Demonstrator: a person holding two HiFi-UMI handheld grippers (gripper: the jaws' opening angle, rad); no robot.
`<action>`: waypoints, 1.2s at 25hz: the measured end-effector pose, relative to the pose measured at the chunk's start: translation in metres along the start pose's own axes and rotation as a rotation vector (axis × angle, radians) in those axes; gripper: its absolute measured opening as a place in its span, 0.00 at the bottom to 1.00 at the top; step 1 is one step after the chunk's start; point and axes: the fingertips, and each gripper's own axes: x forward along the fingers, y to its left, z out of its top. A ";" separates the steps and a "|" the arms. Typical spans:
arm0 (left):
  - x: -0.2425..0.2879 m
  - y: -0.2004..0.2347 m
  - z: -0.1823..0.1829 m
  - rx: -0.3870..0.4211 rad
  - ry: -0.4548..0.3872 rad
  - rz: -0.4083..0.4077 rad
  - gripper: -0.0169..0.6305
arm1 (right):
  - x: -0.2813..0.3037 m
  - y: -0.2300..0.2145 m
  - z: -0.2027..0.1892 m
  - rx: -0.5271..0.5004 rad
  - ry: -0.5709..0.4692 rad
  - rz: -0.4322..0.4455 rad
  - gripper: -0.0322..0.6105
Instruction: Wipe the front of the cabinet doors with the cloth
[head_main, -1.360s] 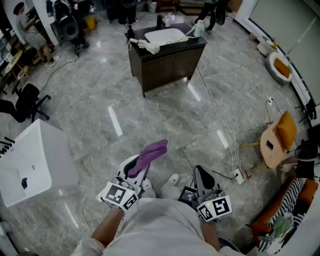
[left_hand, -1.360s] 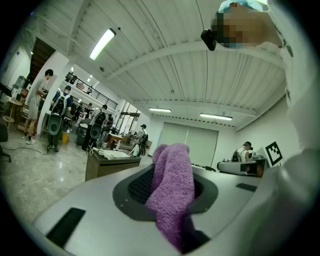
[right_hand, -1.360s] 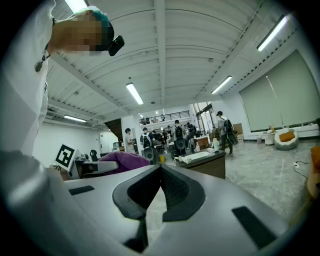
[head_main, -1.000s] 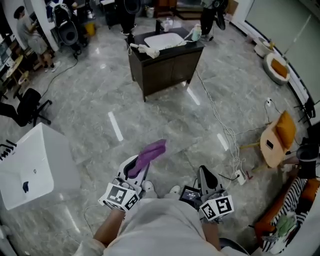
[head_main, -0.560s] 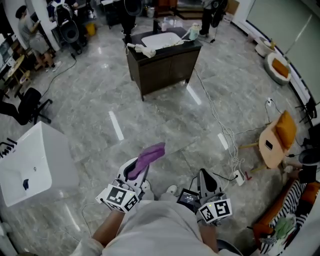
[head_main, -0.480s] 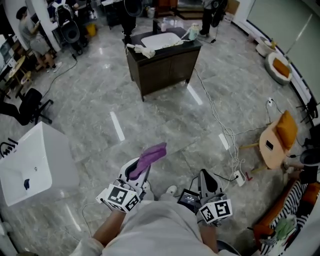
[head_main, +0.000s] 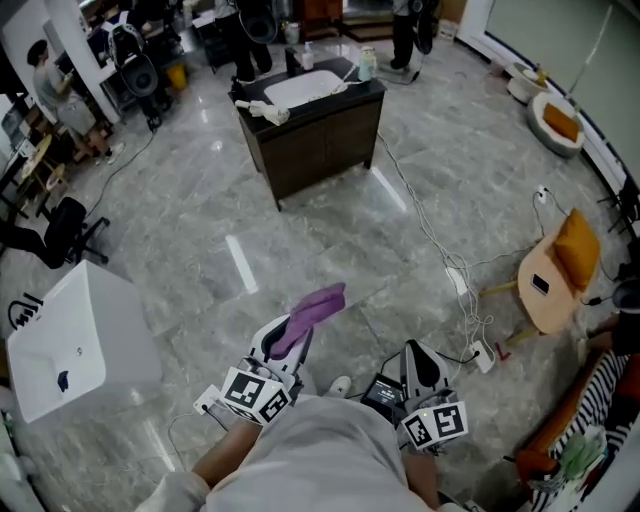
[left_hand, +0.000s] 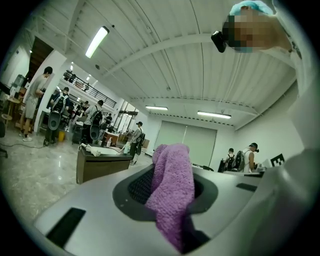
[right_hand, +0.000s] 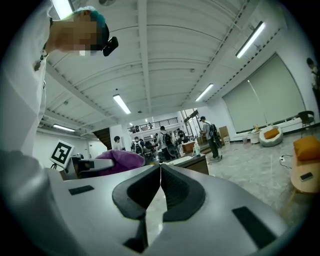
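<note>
A purple cloth (head_main: 313, 312) sticks out of my left gripper (head_main: 292, 338), which is shut on it; in the left gripper view the cloth (left_hand: 171, 190) drapes between the jaws. My right gripper (head_main: 418, 366) is shut with nothing in it, its jaws pressed together (right_hand: 160, 183). The dark wooden cabinet (head_main: 318, 134) with a white sink on top stands far ahead across the marble floor, its doors facing me. It shows small in the left gripper view as the cabinet (left_hand: 102, 164). Both grippers are held low near my body, well away from it.
A white box-like unit (head_main: 75, 340) stands at the left. Cables (head_main: 440, 245) run over the floor to a power strip (head_main: 482, 352) on the right. A wooden chair with an orange cushion (head_main: 560, 270) is at the right. People (head_main: 60, 85) and office chairs (head_main: 45, 230) are at the back left.
The view has shifted as I move over the floor: the cabinet now sits further left and slightly larger. Both grippers keep their hold and place near my body.
</note>
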 end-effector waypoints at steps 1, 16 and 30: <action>0.007 -0.005 -0.003 0.021 0.012 -0.009 0.17 | -0.004 -0.006 0.000 0.002 -0.001 -0.010 0.09; 0.197 0.074 0.008 -0.046 0.031 -0.086 0.17 | 0.134 -0.128 0.033 -0.017 0.026 -0.138 0.09; 0.356 0.161 0.069 -0.020 -0.004 -0.106 0.17 | 0.267 -0.221 0.077 -0.057 0.038 -0.205 0.09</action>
